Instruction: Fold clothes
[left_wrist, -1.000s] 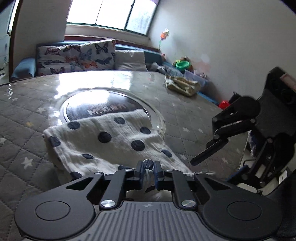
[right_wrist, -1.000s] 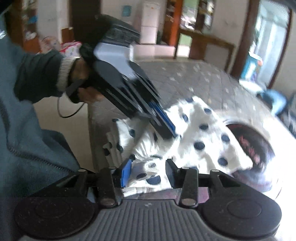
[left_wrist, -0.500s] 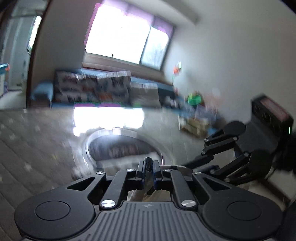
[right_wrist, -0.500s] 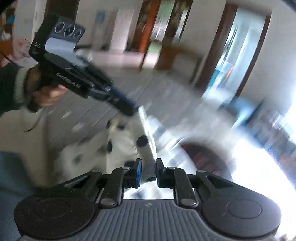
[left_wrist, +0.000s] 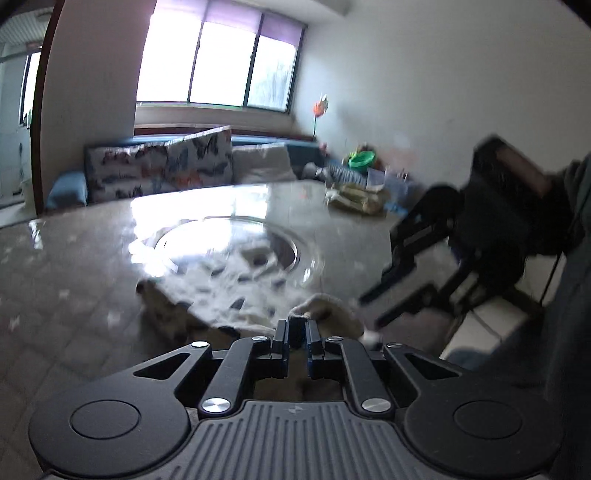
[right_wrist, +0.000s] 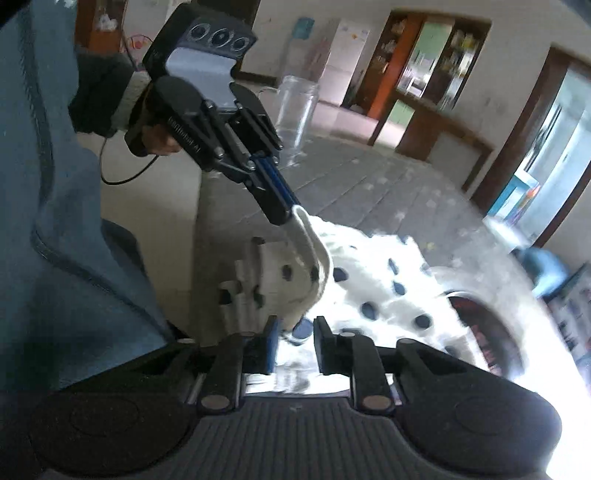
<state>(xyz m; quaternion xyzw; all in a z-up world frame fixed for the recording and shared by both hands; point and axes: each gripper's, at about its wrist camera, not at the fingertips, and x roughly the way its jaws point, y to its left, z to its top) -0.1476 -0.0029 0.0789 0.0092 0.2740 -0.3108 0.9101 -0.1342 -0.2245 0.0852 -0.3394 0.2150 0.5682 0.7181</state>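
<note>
A white cloth with dark polka dots (right_wrist: 369, 266) lies on the grey quilted, star-patterned table (right_wrist: 369, 184), partly over a round glass turntable (left_wrist: 229, 236). My left gripper (right_wrist: 286, 216) is shut on one corner of the cloth's near edge and holds it above the table, so the fabric hangs down from it. In the left wrist view its fingers (left_wrist: 297, 328) pinch the blurred cloth (left_wrist: 236, 291). My right gripper (right_wrist: 295, 330) is shut on a thick fold of the same near edge. It shows as a blurred shape (left_wrist: 369, 317) in the left wrist view.
A clear glass jar (right_wrist: 295, 110) stands at the table's far side. A bag (left_wrist: 354, 199) lies near the table's far right. A sofa with cushions (left_wrist: 166, 170) stands beyond it. The person's blue garment (right_wrist: 55, 221) fills the left, by the table's near edge.
My right gripper closed from open onto the cloth's near edge. Both grippers then lifted that edge off the table, and it now moves out over the rest of the cloth.
</note>
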